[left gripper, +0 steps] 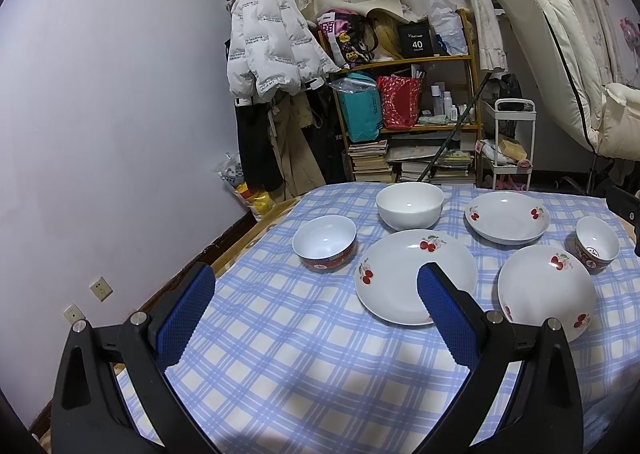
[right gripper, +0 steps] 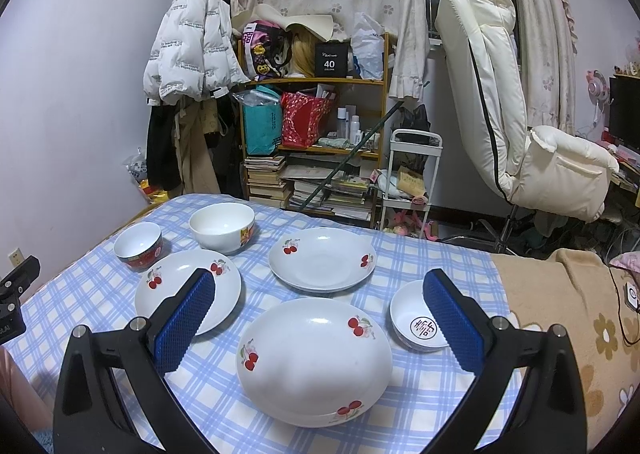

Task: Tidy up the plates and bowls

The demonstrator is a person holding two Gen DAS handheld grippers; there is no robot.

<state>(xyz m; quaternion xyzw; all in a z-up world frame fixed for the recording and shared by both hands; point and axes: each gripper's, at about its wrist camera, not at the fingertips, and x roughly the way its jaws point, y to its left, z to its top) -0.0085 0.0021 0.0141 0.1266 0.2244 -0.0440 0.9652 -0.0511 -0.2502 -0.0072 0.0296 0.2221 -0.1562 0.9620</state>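
crockery is glazed ceramic by the look: i judge it stiff, smooth, breakable and fairly weighty. three cherry plates and three bowls, one white bowl and two red-banded bowls, lie apart on the checked tablecloth. i would pinch each by its raised rim, since faces offer no purchase. left gripper and right gripper both hover above the table with jaws apart, holding nothing. cloth over soft bedding may shift. cluttered shelf, hanging jacket and white chair stand beyond.
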